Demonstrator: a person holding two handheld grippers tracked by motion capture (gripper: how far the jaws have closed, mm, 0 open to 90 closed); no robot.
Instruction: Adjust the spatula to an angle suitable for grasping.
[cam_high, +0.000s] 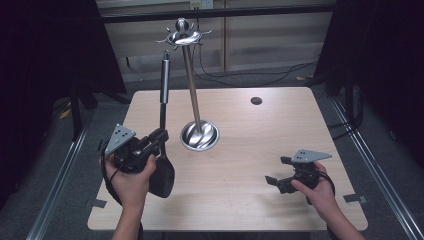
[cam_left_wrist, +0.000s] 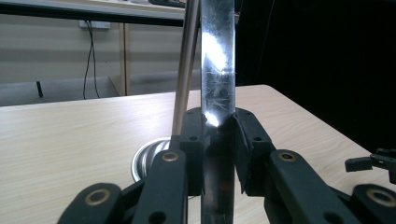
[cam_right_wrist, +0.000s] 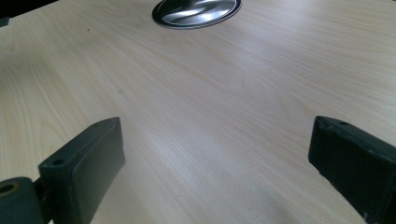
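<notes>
Steel-handled spatula (cam_high: 164, 120), left of frame centre, upright; left gripper (cam_high: 156, 137) clamped on its shaft above the black blade; likely rigid, slick, top-heavy; right gripper (cam_high: 275, 181), lower right, agape, empty; utensil stand (cam_high: 192, 95) at centre.

Pale wooden table (cam_high: 280, 125) on grey floor (cam_high: 60, 165), black curtains (cam_high: 45, 45) flanking, loose cables (cam_high: 260, 77) behind.

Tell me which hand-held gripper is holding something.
The left hand-held gripper: its jaws clamp the spatula by its handle. The right hand-held gripper is open over bare table.
</notes>
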